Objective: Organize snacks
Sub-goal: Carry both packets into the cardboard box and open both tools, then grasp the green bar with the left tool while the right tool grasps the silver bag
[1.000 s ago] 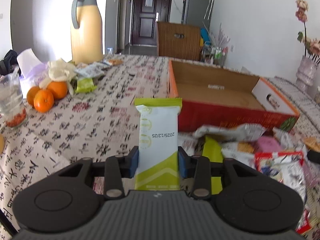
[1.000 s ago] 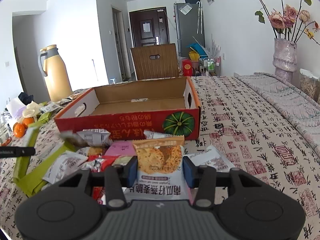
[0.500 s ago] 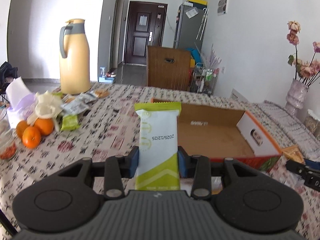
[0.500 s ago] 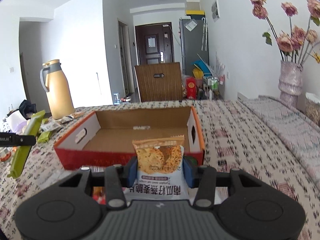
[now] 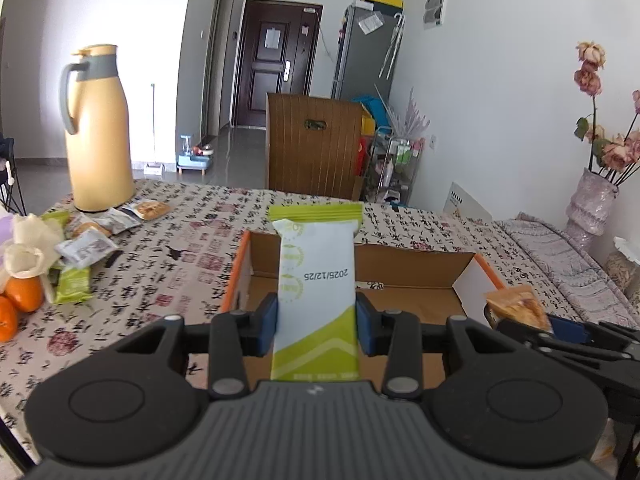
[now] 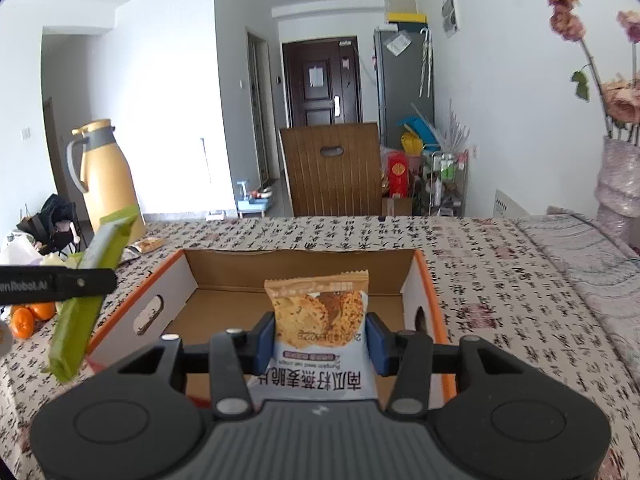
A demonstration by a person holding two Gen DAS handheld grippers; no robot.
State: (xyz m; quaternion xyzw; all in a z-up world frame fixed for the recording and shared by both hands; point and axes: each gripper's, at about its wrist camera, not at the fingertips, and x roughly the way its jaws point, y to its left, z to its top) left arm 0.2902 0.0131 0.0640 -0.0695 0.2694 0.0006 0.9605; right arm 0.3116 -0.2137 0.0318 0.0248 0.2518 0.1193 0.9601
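Fingers [image 5: 267, 326] of the left gripper [image 5: 316, 326] pinch a green-and-white snack bar [image 5: 316, 280], upright, above the near left part of the open cardboard box [image 5: 416, 264]. Right gripper [image 6: 320, 338] pads clamp an orange crisp packet [image 6: 320, 312], also above the box, which sits on the patterned tablecloth [image 6: 500, 280]

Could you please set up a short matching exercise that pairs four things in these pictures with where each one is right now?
Things:
1. green bar
2. crisps packet
3. yellow jug
4. oranges

Places:
A. far left edge of the table
B. in the right claw
C. standing at the table's far left corner
D. in the left claw

Pairs: 1-D, 2-B, 3-C, 4-A
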